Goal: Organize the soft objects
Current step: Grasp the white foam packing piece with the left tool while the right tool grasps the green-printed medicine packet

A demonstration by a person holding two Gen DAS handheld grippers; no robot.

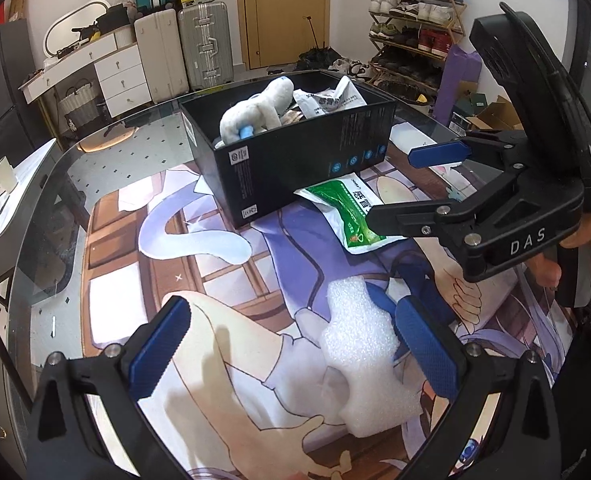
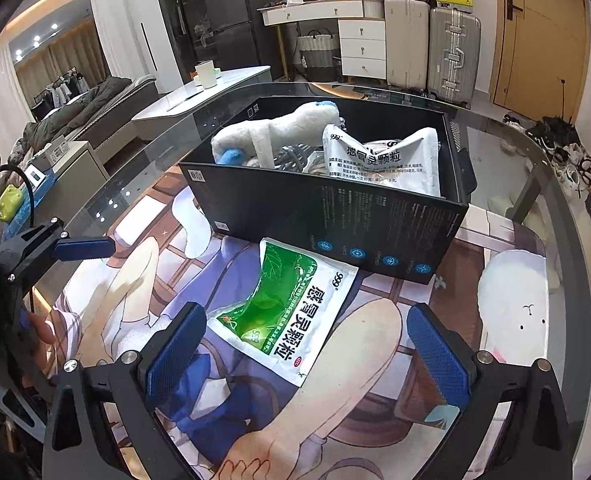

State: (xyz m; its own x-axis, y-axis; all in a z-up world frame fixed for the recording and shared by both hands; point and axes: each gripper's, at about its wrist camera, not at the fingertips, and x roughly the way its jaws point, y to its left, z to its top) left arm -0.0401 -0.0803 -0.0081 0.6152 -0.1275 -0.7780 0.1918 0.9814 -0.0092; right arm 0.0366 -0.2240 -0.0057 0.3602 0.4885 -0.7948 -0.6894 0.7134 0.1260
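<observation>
A black box stands on the printed mat and holds a white plush toy and a white medicine pouch. A green and white medicine pouch lies flat on the mat in front of the box. A piece of white foam lies on the mat by my left gripper's right finger. My left gripper is open and empty above the mat. My right gripper is open and empty, just over the green pouch.
The glass table carries the anime-print mat. Suitcases, a white dresser, a shoe rack and a door stand behind. A white side table stands to the left.
</observation>
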